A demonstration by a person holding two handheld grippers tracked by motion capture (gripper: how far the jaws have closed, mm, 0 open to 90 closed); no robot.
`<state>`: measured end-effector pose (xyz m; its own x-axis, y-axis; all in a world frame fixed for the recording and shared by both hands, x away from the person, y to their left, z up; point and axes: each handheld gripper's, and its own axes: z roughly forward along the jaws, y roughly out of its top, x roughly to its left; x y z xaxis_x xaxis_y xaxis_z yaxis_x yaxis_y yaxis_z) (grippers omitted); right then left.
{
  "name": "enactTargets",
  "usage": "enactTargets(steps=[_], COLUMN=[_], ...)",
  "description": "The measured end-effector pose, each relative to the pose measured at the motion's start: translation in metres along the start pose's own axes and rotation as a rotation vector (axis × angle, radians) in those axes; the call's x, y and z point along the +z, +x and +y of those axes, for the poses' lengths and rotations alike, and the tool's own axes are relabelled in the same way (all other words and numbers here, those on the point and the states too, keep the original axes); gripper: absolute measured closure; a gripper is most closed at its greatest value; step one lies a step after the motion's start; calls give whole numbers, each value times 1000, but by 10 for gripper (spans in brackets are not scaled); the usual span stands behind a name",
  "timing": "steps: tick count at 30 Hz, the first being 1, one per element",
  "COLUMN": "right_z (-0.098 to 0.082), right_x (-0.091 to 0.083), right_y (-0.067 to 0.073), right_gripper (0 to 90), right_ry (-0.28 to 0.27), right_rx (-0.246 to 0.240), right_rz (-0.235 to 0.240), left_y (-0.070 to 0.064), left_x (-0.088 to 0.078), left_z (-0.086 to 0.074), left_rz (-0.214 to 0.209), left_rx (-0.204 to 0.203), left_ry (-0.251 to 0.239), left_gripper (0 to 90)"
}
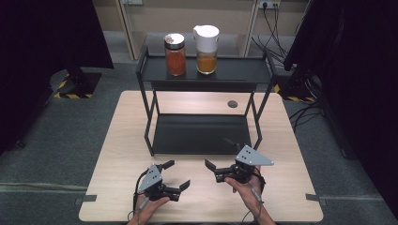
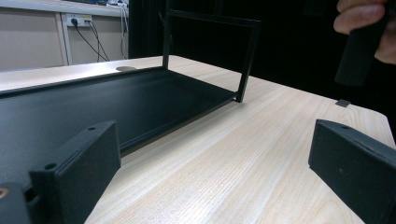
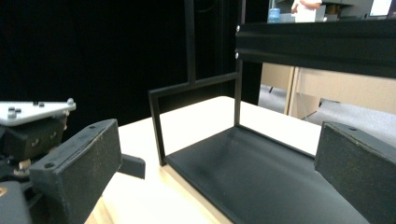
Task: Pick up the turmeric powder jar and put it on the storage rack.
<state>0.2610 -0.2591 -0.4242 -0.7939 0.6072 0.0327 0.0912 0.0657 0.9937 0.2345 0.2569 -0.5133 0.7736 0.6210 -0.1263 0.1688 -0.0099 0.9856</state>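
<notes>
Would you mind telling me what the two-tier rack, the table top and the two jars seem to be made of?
Rack: probably matte black painted metal, judging by its thin square bars. Table top: light wood or laminate with visible grain. Left jar and right jar: clear glass or plastic, since the orange contents show through; the right one's lid looks like white plastic.

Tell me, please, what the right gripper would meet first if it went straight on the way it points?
Probably the black rack's lower shelf: the open right gripper points along it, low over its near edge, though depth is unclear.

light: even, overhead | shadows: soft | surroundings: dark | sharpness: high view soft, near fingers (image 2: pixel 74 172) blurred
</notes>
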Motion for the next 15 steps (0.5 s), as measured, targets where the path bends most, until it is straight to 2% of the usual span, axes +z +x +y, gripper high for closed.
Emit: enactTargets(steps=[7, 15], right_z=[-11, -22], right_x=[-1, 6], right_y=[2, 2], right_gripper=[12, 13], right_ry=[16, 40], right_rx=[0, 2], right_rz=[-2, 5], left_y=[0, 2], left_x=[0, 0], left_z=[0, 0], left_rz=[2, 5], left_rx=[-3, -8], left_ry=[-1, -4], left_gripper=[18, 18])
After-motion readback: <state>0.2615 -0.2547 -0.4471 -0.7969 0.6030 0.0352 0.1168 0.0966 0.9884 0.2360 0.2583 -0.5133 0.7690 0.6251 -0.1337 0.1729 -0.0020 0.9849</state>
